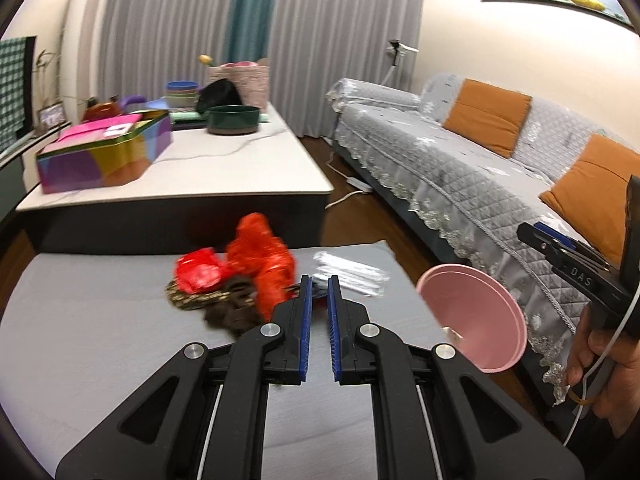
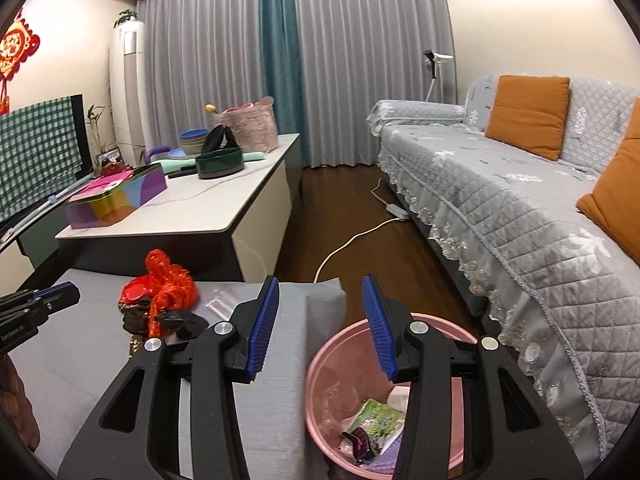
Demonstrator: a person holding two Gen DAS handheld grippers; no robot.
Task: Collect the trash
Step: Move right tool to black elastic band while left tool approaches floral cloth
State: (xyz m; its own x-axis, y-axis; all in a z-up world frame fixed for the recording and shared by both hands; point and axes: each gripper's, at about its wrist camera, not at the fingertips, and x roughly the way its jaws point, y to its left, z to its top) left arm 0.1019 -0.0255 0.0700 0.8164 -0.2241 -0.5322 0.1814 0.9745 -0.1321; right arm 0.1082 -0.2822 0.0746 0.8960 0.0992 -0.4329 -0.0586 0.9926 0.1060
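A pile of trash lies on a grey-covered table [image 1: 100, 340]: red crinkled plastic [image 1: 260, 256], a dark brown wrapper [image 1: 224, 308] and a clear plastic bag [image 1: 352, 276]. The pile also shows in the right wrist view [image 2: 168, 292]. My left gripper [image 1: 319, 284] hovers just before the pile, jaws nearly closed with a narrow gap, holding nothing. My right gripper [image 2: 320, 292] is open and empty above the pink bin [image 2: 320, 400], which stands beside the table's right edge and holds a green wrapper [image 2: 376, 420] and other scraps. The bin also shows in the left wrist view [image 1: 472, 320].
A white coffee table [image 2: 192, 216] behind carries a colourful tin box [image 2: 116, 196], a dark green bowl [image 2: 220, 164] and stacked bowls. A grey-covered sofa [image 2: 520, 208] with orange cushions runs along the right. A white power cable [image 2: 352, 240] lies on the wood floor.
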